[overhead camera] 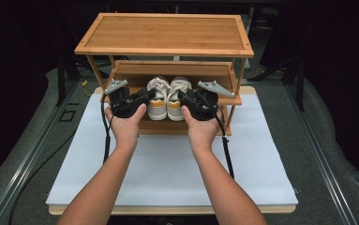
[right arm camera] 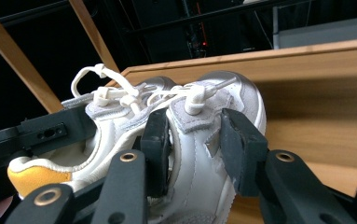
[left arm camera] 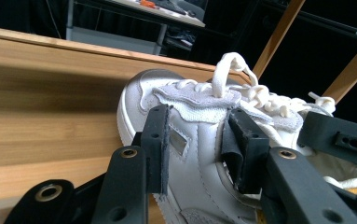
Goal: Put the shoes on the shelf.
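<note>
So there's a pair of white sneakers with yellow-orange heels sitting side by side on the middle shelf [overhead camera: 130, 70] of a bamboo rack [overhead camera: 165, 33], right around the centre of the high view. The left shoe [overhead camera: 157, 101] has the left tongs [overhead camera: 147, 95] clamped on it from its outer side, and the right shoe [overhead camera: 176, 101] has the right tongs [overhead camera: 183, 97] doing the same from the other side. Both heels point toward the bottom of the frame, toes toward the back of the rack.

In the left gripper view the two black jaws are pressed onto the side panel of the left shoe in the lower middle of the frame, one jaw on the leather just below the grey tongue, the other dug in near the collar, so it's clenched on that shoe. The laces loop up toward the top centre, and the other tongs poke in at the right edge.

Same deal in the right gripper view: jaws squeezed on the upper of the right shoe at the centre bottom, the yellow heel of the neighbouring shoe showing at lower left.

The rack stands on a white sheet [overhead camera: 168, 168] covering the surface, and the person's left hand [overhead camera: 126, 123] and right hand [overhead camera: 201, 126] come up from the bottom of the high view, cables trailing down beside the wrists
</note>
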`<action>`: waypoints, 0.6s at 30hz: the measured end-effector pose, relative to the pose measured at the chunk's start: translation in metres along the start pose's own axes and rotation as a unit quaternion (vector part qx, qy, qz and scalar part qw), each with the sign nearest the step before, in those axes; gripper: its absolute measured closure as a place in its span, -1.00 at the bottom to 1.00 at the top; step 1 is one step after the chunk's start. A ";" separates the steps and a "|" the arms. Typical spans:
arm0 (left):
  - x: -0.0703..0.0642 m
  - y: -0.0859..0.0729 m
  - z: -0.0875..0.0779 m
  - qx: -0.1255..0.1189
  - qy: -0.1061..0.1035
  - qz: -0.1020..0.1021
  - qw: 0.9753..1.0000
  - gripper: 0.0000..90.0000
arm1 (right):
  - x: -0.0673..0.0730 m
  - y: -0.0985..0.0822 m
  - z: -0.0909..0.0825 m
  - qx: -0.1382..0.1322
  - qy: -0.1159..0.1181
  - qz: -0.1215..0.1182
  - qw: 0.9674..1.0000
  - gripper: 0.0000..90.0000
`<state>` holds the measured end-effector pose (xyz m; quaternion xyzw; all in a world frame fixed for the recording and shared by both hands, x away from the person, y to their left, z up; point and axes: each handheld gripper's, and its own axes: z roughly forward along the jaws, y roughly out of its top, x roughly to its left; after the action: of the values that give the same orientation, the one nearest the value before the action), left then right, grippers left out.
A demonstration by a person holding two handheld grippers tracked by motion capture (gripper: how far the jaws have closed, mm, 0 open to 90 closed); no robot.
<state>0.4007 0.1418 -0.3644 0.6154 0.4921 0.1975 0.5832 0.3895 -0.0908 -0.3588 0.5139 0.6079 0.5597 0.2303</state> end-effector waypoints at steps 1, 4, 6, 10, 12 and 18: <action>0.001 0.001 0.001 0.000 0.000 -0.002 1.000 0.40 | 0.000 0.000 0.000 0.000 0.000 0.000 1.000 0.41; 0.002 0.004 0.006 0.001 0.003 0.001 1.000 0.41 | -0.003 0.003 0.006 -0.003 0.003 0.003 1.000 0.41; 0.004 0.005 0.010 0.005 0.002 -0.001 1.000 0.41 | -0.006 0.003 0.008 0.002 0.003 0.005 1.000 0.41; 0.006 0.007 0.018 0.013 0.005 -0.007 1.000 0.41 | -0.010 0.003 0.016 -0.001 -0.001 0.012 1.000 0.41; 0.007 0.008 0.019 0.016 0.004 -0.008 1.000 0.41 | -0.013 0.005 0.017 0.008 -0.002 0.017 1.000 0.41; 0.012 0.012 0.024 0.021 0.005 -0.007 1.000 0.41 | -0.017 0.005 0.024 0.012 0.004 0.027 1.000 0.41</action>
<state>0.4299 0.1412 -0.3633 0.6230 0.5035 0.1857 0.5691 0.4178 -0.0959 -0.3650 0.5308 0.6013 0.5605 0.2063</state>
